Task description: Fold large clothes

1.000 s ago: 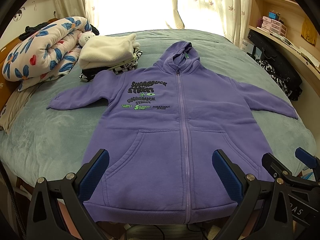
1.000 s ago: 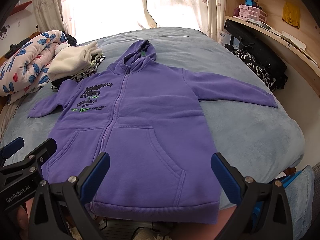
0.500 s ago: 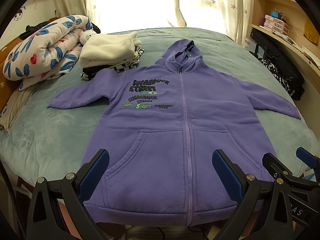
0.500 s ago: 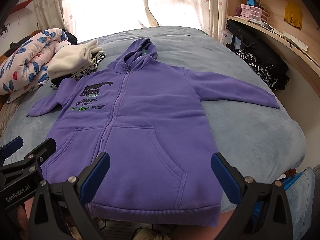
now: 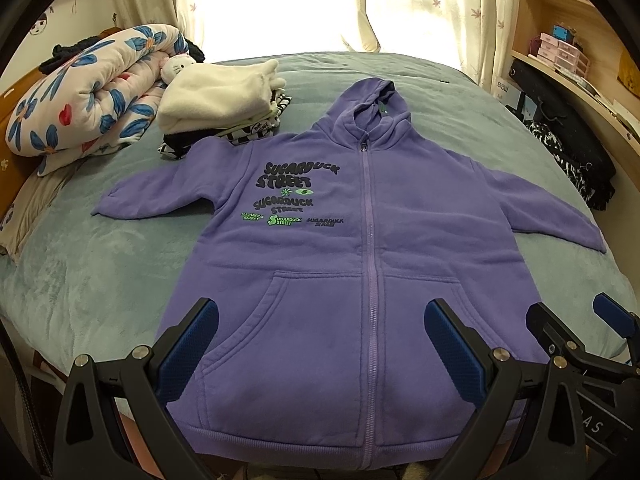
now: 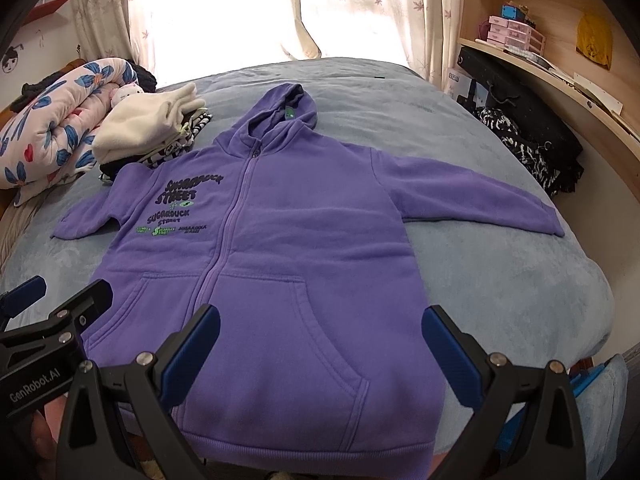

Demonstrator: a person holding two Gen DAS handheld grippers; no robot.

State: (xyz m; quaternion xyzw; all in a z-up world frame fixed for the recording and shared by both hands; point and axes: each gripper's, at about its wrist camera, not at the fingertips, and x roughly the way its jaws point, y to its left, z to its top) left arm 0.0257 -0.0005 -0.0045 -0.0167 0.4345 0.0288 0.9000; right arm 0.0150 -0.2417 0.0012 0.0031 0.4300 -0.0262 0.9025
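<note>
Flat across the middle of both frames lies a purple zip-up hoodie (image 5: pixel 360 264) (image 6: pixel 276 264), front side up on a bed covered by a grey-blue blanket (image 5: pixel 100 272) (image 6: pixel 500 264). Its hood points toward the bright window at the top of the frame, its hem reaches the bed's near edge at the bottom, and both sleeves are spread out to the sides. Dark and green lettering sits on the chest just left of the closed zipper. At the bottom of the left wrist view the left gripper (image 5: pixel 320 344) hovers over the hoodie's lower part near the pocket, its blue-padded tongs spread wide apart with nothing between them. Likewise, at the bottom of the right wrist view, the right gripper (image 6: pixel 320 344) hangs over the hem area with its tongs wide apart and empty; it also appears at the lower right of the left view. In the upper left rests a stack of folded clothes (image 5: pixel 220 100) (image 6: pixel 152 132) topped by a cream garment, touching the hoodie's shoulder, beside a rolled floral quilt (image 5: pixel 88 92) (image 6: pixel 52 124). Wooden shelves (image 5: pixel 568 52) (image 6: pixel 532 36) fill the upper right.
</note>
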